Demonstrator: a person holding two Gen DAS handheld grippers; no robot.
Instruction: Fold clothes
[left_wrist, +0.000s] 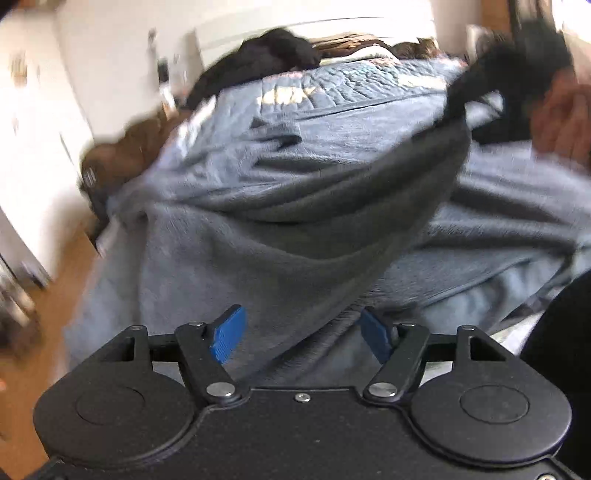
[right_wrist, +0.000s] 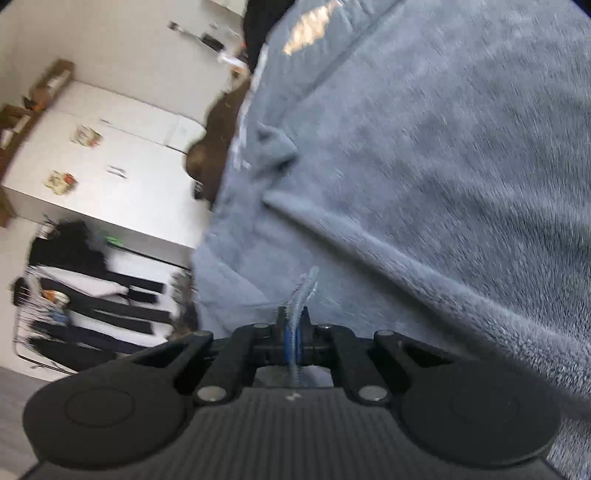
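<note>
The grey fleece (left_wrist: 295, 229) is lifted off the bed (left_wrist: 332, 88) and hangs in a slack sling between the two tools, so the step in hand looks like carrying a held edge across to make a fold, or spreading the piece out; the blurred views do not settle which. It is a thick, fuzzy blue-grey cloth with a stitched hem, heavy folds running from 9 o'clock to 3 o'clock in the left view, and a small flap (right_wrist: 275, 144) sticking out at 10 o'clock in the right view. Whether it is a garment or a blanket cannot be told.

The right tool (right_wrist: 294, 332) has its blue pads pressed together on a thin ridge of the fleece's edge, which pokes up between them at 12 o'clock. In the left view it shows only as a dark blur at 2 o'clock, with a hand (left_wrist: 565, 118) beside it. The left tool (left_wrist: 301, 334) has its blue pads spread, with fleece draped down between and over them; no pinch is visible.

Any further move calls for keeping the right pinch firm, since the pile is bulky and the bite small, and for the left tool to close on an edge before it can bear any load.

Beyond the fleece, a dark garment (left_wrist: 266, 55) lies at 12 o'clock on the bed, and white cupboards (right_wrist: 110, 155) stand at 9 o'clock.
</note>
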